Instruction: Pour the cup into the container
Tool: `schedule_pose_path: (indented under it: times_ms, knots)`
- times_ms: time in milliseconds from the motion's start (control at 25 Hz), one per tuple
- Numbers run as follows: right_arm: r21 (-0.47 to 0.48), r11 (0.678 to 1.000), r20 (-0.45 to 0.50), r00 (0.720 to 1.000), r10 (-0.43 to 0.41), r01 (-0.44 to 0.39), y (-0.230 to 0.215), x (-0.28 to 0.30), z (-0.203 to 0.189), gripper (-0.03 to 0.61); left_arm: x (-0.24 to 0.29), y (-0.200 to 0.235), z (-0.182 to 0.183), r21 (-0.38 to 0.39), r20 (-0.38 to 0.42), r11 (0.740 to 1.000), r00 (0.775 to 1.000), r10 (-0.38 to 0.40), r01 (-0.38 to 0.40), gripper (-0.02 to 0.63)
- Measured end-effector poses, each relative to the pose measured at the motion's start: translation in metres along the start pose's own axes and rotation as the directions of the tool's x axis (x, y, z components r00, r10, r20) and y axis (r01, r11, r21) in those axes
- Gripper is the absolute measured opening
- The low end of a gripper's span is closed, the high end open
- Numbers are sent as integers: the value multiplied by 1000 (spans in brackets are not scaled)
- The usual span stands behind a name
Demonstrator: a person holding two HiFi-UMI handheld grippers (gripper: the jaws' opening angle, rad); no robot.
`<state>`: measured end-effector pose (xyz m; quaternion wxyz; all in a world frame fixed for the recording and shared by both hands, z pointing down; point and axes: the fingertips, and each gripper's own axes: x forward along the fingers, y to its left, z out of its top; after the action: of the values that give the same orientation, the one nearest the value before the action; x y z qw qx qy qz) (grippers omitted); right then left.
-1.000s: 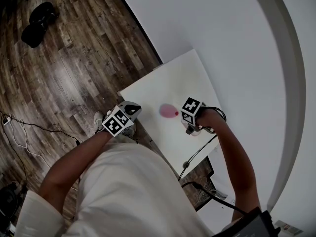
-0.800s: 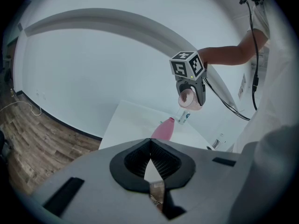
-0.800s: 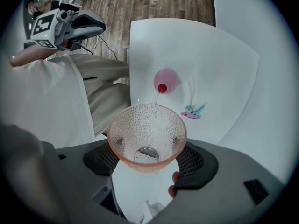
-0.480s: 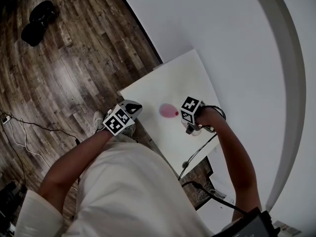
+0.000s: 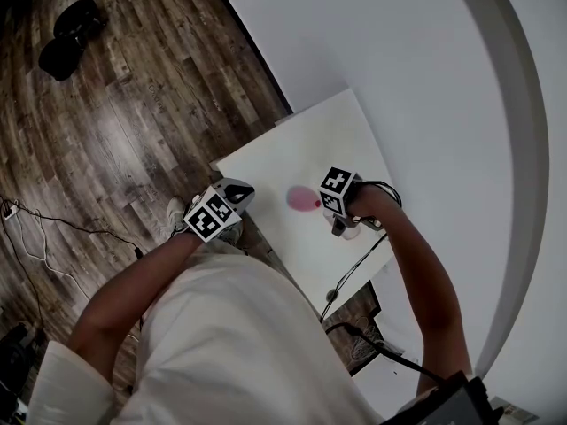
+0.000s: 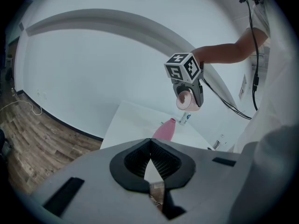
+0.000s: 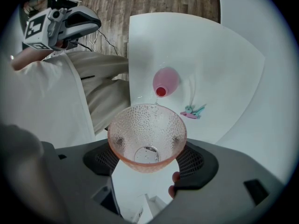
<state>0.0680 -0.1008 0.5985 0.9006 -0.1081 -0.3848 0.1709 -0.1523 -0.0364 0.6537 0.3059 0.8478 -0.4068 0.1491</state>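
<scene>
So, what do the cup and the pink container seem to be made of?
The pink-tinted dimpled cup looks like clear plastic or glass: the white table shows through its pebbled, shiny wall. The pink bottle-shaped container looks like opaque plastic, smooth and matte, though that is less certain.

The cup (image 7: 147, 136) is pink, dimpled, translucent; held aloft, tilted, near right of the container (image 7: 164, 83). The container is pink, narrow-mouthed, upright.
</scene>
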Motion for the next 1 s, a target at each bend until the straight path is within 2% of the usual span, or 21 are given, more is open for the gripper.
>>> schedule_pose_path:
  times_ms: [640, 840, 1000]
  knots:
    - [-24, 1000, -173, 985, -7, 2, -14, 13, 20, 366, -8, 3, -8, -18, -13, 1000, 1000, 9, -9, 11]
    - [-6, 1000, -114, 993, 11, -12, -14, 22, 33, 367, -7, 0, -14, 3, -13, 1000, 1000, 4, -4, 11]
    - [2, 999, 30, 999, 32, -32, -20, 34, 46, 366, 3, 3, -15, 43, -47, 999, 999, -5, 7, 11]
